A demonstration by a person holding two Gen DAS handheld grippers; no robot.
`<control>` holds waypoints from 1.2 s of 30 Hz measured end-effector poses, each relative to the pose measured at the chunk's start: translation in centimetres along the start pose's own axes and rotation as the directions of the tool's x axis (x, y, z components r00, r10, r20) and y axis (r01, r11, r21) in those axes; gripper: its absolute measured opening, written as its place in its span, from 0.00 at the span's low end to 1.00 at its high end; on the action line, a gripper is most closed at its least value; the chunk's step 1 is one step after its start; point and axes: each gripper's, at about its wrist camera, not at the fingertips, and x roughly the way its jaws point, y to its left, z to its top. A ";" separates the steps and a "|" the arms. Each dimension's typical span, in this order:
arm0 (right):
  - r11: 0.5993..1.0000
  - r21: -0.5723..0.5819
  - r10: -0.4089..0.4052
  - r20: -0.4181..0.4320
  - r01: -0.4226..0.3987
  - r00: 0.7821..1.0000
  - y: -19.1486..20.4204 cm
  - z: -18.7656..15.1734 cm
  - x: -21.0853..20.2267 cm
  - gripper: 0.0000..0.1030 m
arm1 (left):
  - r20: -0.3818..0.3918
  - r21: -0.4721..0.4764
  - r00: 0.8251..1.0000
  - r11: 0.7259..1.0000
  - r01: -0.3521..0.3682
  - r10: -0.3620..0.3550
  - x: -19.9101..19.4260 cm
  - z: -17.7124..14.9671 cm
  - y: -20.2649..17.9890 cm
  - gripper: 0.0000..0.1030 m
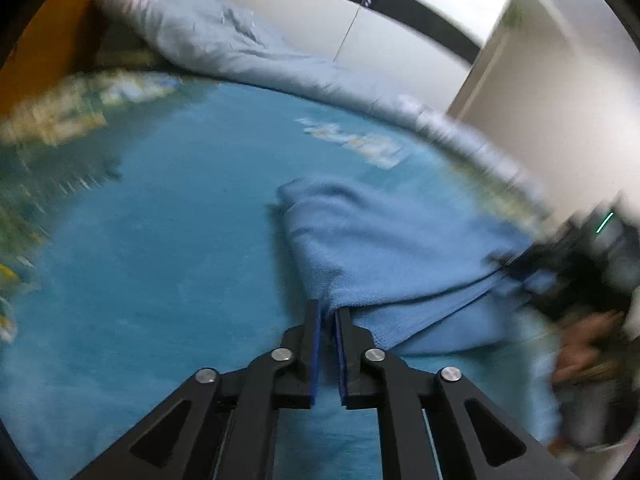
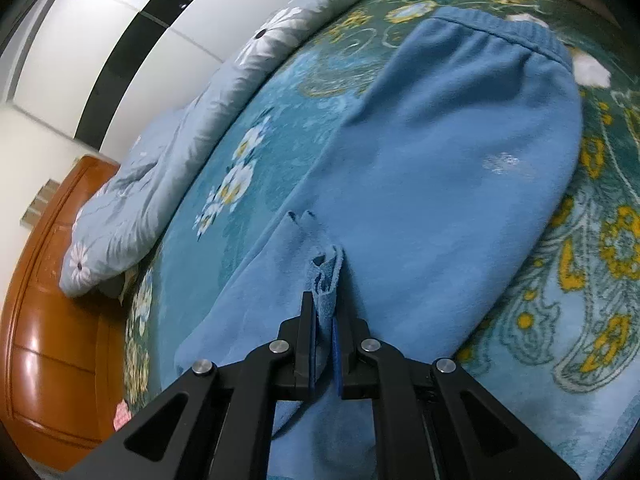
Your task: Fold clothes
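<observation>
A light blue fleece garment [image 2: 452, 168] with an elastic waistband [image 2: 492, 26] lies spread on a teal patterned bedspread [image 2: 600, 320]. My right gripper [image 2: 325, 306] is shut on a bunched hem of the garment. In the left wrist view, which is blurred by motion, my left gripper [image 1: 328, 314] is shut on an edge of the same blue garment [image 1: 384, 248], lifted off the bedspread [image 1: 160, 264]. The right gripper's body [image 1: 580, 264] and a hand [image 1: 588, 344] show at the right edge of that view.
A pale blue floral quilt [image 2: 172, 168] lies bunched along the far side of the bed. An orange wooden headboard [image 2: 56, 320] stands at the left. White wardrobe panels with a black stripe [image 2: 132, 44] rise behind the bed.
</observation>
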 end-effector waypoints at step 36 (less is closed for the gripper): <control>0.984 0.086 0.158 0.007 -0.158 0.987 -0.4 1.1 -1.3 0.25 | -0.264 -0.134 0.964 0.991 -0.024 -0.012 10.8 12.0 1.3 0.17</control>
